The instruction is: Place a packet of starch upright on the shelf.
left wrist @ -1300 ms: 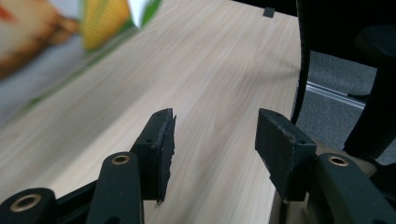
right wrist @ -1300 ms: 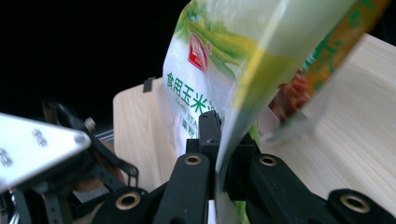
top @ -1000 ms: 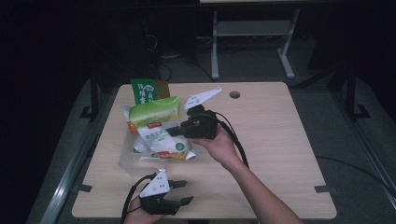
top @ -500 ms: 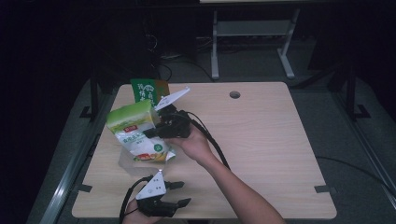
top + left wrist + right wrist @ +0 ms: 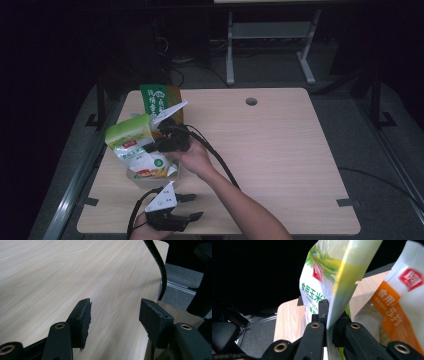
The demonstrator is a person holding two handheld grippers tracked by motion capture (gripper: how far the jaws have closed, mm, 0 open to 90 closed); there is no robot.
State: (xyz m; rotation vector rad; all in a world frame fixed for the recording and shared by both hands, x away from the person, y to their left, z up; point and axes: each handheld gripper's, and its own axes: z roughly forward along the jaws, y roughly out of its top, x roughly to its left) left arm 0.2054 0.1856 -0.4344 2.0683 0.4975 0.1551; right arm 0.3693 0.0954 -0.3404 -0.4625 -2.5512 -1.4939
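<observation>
High view: the right gripper (image 5: 161, 141) pinches the edge of a green-topped bag (image 5: 131, 138) and holds it tilted above a clear plastic container (image 5: 137, 178) near the left edge of the tabletop (image 5: 280, 150). A second white packet (image 5: 159, 168) stands in that container, just beside the bag. A green and orange pouch (image 5: 156, 100) stands upright at the far left corner. The left gripper (image 5: 192, 207) sits at the near edge, jaws spread, nothing between them.

Left gripper view: the two black jaws stand apart over bare wood, a black cable (image 5: 157, 262) arching past.

Right gripper view: the jaws are pressed together on the green bag's (image 5: 329, 270) sealed edge; an orange-labelled packet (image 5: 402, 302) stands close beside it
</observation>
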